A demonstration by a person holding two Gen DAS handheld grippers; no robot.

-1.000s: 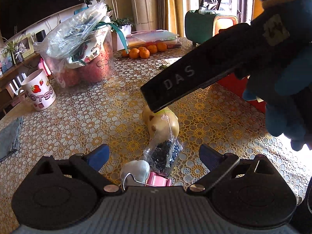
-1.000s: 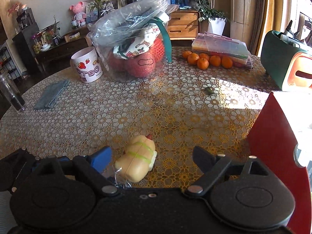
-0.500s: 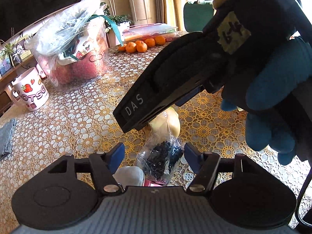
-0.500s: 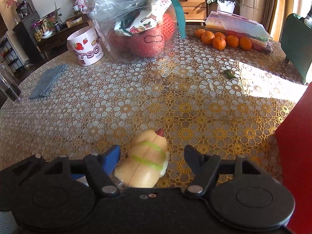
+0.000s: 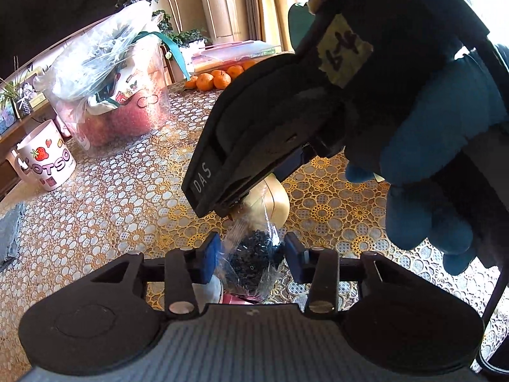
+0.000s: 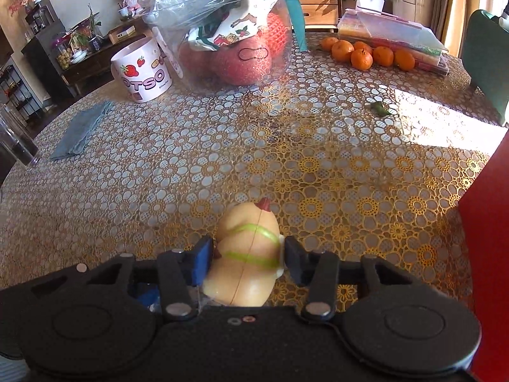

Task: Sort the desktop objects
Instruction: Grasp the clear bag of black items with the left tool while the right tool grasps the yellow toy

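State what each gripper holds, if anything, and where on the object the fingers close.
The left gripper brackets the small clear bag of dark beads; the right gripper pinches the yellow squishy toy across its middle.
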